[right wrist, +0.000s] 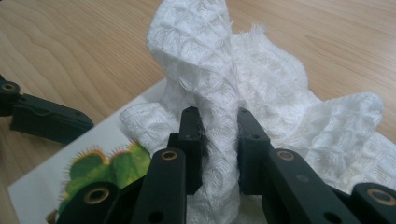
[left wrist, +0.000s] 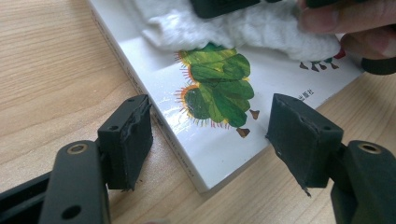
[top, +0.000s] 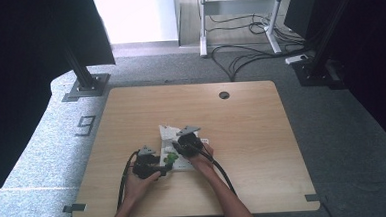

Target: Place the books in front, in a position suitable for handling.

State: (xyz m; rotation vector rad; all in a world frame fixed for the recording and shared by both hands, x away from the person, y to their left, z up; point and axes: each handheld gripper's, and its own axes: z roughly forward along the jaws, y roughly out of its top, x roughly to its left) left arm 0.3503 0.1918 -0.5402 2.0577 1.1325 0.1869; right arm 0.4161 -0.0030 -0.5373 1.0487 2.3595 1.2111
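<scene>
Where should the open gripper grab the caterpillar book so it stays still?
Best at the book's near corner, which pokes out between the left gripper's open jaws. Come in low from the table side, since the book lies flat and only its thin edges can be pinched. The white cloth, pinched by the right gripper, covers the far part.

The white cloth (left wrist: 243, 28) hides what looks like most of the book (left wrist: 205, 140) cover.

A lab or recording studio: bare wooden tabletop (top: 252, 130) on grey carpet (top: 48, 146), black frame posts (top: 81, 69), loose cables (top: 243, 56), dark curtains (top: 9, 73).
</scene>
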